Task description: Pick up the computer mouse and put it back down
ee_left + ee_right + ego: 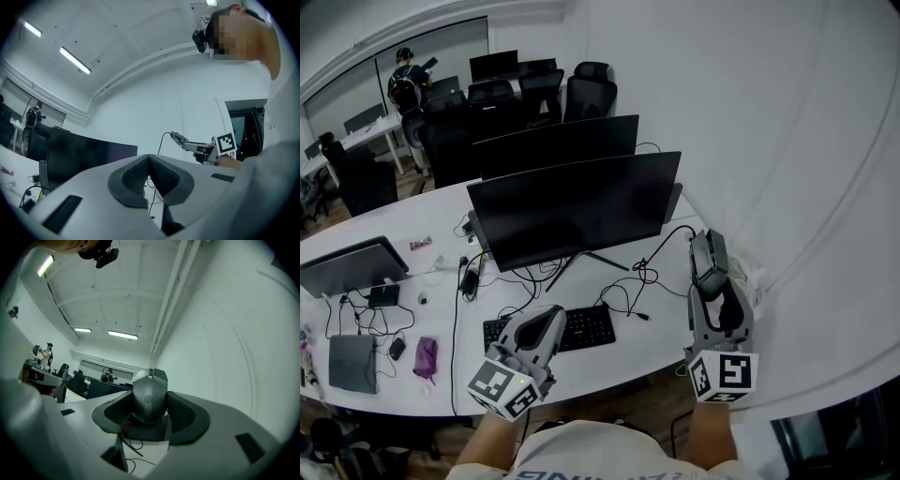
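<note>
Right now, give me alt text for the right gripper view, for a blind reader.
A grey, rounded plastic computer mouse sits clamped between the right gripper's dark ribbed pads. Behind it are a white wall, ceiling light strips and distant black monitors.

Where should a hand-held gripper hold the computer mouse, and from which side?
Grip the computer mouse by its two long flanks, from the rear end, as the right hand-held gripper does: the body is narrowest across, leaving the wheel end free.
</note>
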### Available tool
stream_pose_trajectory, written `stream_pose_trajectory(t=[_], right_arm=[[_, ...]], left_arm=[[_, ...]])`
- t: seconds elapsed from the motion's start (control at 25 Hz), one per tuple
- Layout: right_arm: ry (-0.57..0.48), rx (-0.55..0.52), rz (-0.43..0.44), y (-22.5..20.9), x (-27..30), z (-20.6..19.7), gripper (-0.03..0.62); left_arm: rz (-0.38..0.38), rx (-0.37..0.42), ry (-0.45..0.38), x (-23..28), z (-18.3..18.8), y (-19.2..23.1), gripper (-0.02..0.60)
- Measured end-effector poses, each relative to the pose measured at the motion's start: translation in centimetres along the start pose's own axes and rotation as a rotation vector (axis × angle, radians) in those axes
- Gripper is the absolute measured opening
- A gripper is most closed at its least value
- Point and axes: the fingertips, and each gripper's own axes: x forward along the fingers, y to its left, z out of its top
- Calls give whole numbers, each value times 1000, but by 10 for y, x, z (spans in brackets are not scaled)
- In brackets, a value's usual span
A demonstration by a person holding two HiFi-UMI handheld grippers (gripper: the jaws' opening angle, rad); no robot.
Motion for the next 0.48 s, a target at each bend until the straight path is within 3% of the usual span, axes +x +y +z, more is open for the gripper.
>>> stream_pose_trajectory(t=[0.48], right_arm=[[57, 0, 8, -6, 9, -24, 248]], left_arm=[[14, -6, 8, 1, -3, -2, 5]])
